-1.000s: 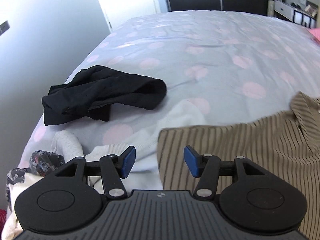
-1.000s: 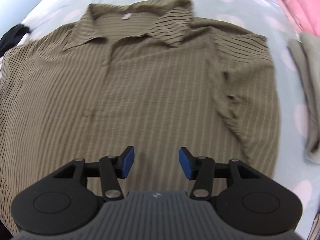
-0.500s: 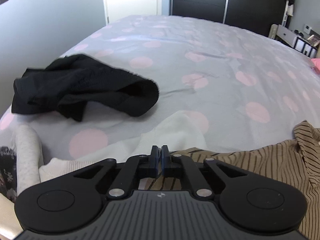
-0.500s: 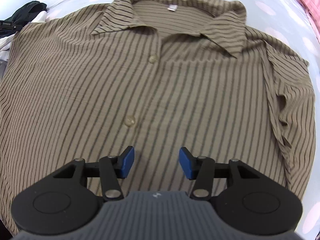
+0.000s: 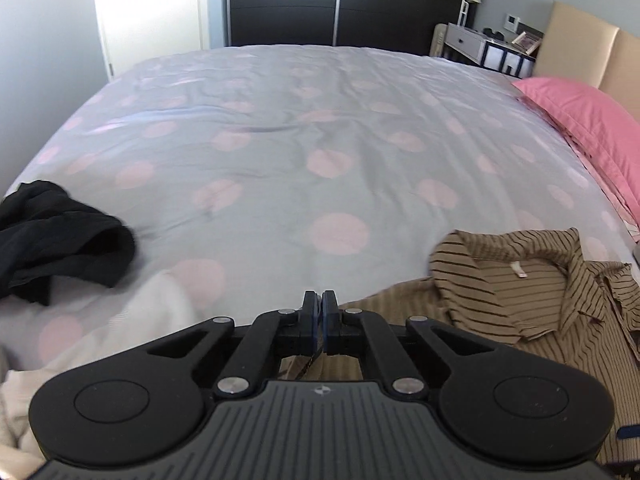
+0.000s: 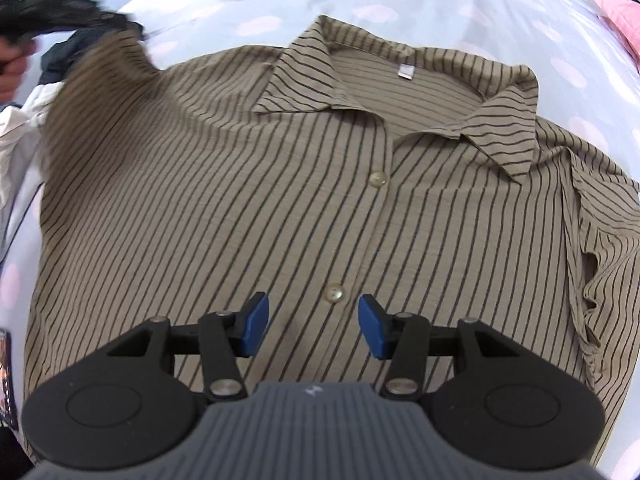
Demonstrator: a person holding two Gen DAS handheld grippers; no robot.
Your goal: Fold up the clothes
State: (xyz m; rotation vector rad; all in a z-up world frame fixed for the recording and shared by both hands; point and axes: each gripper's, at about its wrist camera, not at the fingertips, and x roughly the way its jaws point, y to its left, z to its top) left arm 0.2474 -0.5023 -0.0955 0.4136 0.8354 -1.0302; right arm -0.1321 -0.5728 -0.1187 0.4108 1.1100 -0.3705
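A tan shirt with dark stripes (image 6: pixel 304 208) lies front-up on the bed, collar away from me, buttons down the middle. My right gripper (image 6: pixel 312 320) hovers open just above its lower front, near a button. My left gripper (image 5: pixel 319 312) is shut on the shirt's left edge (image 5: pixel 308 360), which is pinched between the blue pads. In the right wrist view that left corner (image 6: pixel 116 56) is lifted and blurred, with the left gripper body (image 6: pixel 60 4) and a hand (image 6: pixel 12 68) at the top left. The collar (image 5: pixel 504 276) shows in the left wrist view.
The bed cover (image 5: pixel 320 140) is pale grey with pink dots. A black garment (image 5: pixel 52 236) lies at the left, a white one (image 5: pixel 136 320) beside the shirt. A pink pillow (image 5: pixel 584 120) and headboard are at the right; a dark wardrobe (image 5: pixel 340 0) stands beyond.
My left gripper went from open to shut on the shirt's left edge and has lifted it, swinging rightward. My right gripper stayed open and moved lower and closer over the shirt front.
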